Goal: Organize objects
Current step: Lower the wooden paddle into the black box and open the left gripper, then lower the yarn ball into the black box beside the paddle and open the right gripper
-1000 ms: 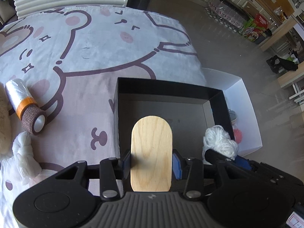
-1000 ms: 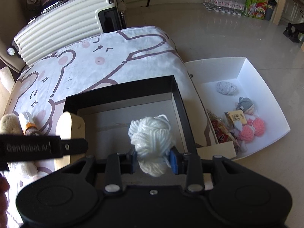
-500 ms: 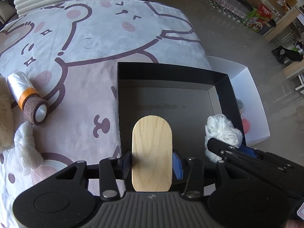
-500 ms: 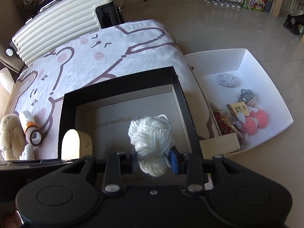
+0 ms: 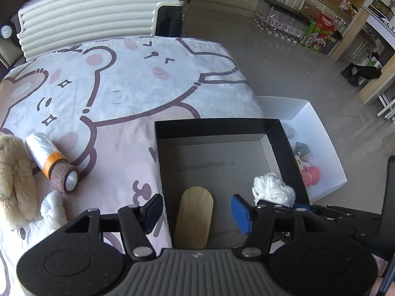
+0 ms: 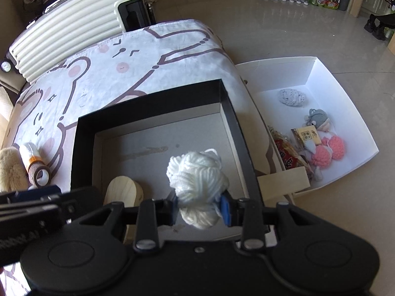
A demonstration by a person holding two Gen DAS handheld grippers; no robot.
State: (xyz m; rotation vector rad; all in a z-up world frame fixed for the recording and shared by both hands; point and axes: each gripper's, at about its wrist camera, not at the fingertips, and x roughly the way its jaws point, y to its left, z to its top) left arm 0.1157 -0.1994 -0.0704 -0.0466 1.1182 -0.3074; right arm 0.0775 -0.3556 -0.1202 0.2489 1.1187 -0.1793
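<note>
A black open box (image 5: 214,128) (image 6: 153,103) sits on a bed with a cartoon bear sheet. A rounded wooden board (image 5: 195,217) (image 6: 122,190) lies in the box's near left corner. My left gripper (image 5: 195,213) is open above the board, with the jaws wide apart and not touching it. My right gripper (image 6: 200,208) is shut on a white yarn ball (image 6: 197,177) and holds it over the box's near right part. The yarn ball also shows in the left wrist view (image 5: 272,188).
On the sheet left of the box lie a plastic-wrapped roll with a brown tape end (image 5: 53,162), a tan plush toy (image 5: 13,170) and a white knitted piece (image 5: 53,209). A white box (image 6: 318,98) with small toys stands on the floor at right. A ribbed suitcase (image 5: 93,12) stands behind the bed.
My left gripper has opened and let go of the wooden board, which now lies in the box. The left gripper has drawn back. The right gripper still holds the yarn.
</note>
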